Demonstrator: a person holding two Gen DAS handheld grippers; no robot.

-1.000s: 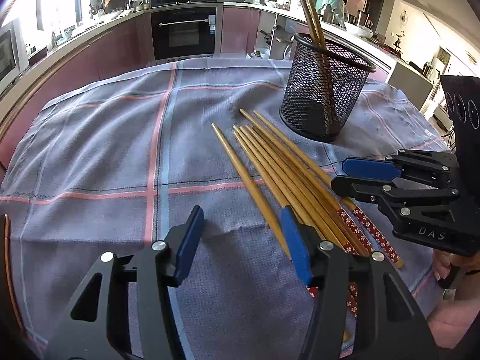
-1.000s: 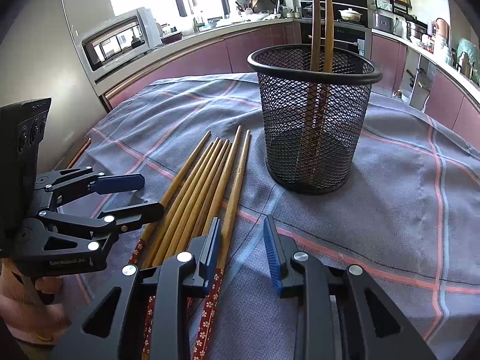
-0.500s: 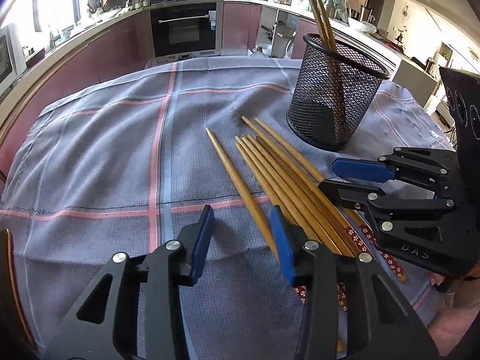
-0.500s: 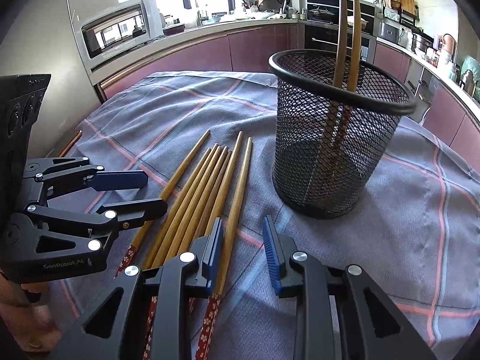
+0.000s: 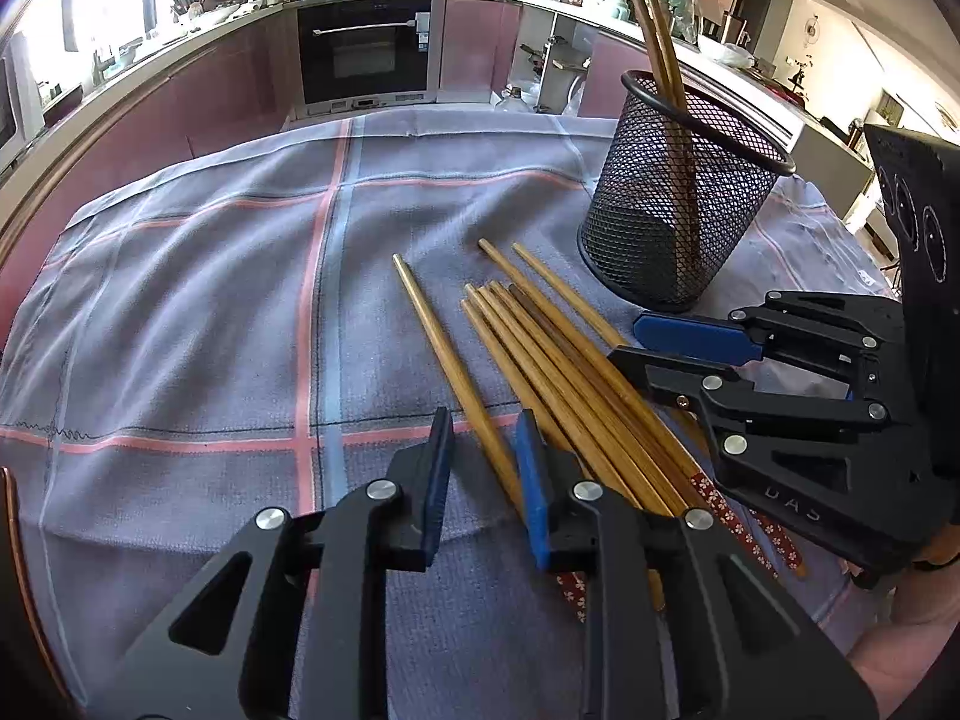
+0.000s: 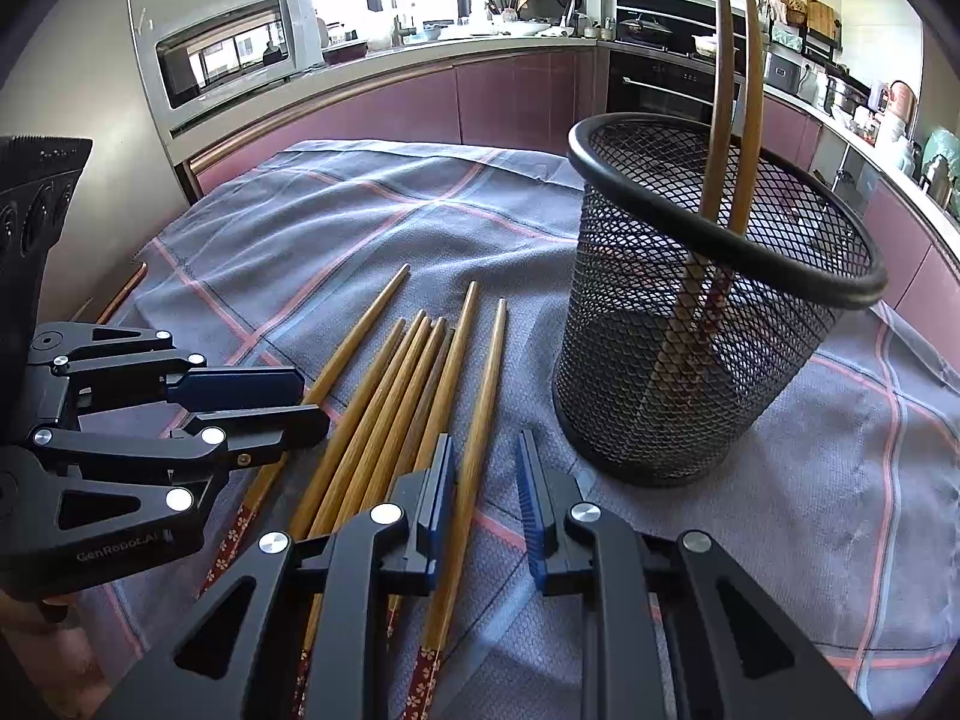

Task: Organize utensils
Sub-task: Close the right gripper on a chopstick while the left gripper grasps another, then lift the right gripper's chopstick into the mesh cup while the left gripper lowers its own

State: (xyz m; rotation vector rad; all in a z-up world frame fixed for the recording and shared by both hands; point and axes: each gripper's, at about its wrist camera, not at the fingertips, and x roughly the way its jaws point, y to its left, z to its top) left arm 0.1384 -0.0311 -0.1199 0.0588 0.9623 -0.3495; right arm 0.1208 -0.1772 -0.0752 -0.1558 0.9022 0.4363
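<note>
- Bamboo chopsticks [image 5: 558,372] lay fanned on the checked cloth [image 5: 240,300], just beside the black mesh holder [image 6: 708,324], which already held two chopsticks upright.
- The left gripper [image 5: 480,480] had just been narrowing its jaws. A second earlier they stood wide; now they straddled the outermost chopstick [image 5: 444,354], with a gap visible on either side, so not yet pinching.
- The right gripper [image 6: 483,498] had also been closing, around the chopstick nearest the holder [image 6: 474,438]. One pad lay against it, the other stood clear.
- Both hands had edged closer to the pile since then.
- Judged from this, two picks were about to start, with eight or so sticks left to move into the holder.
</note>
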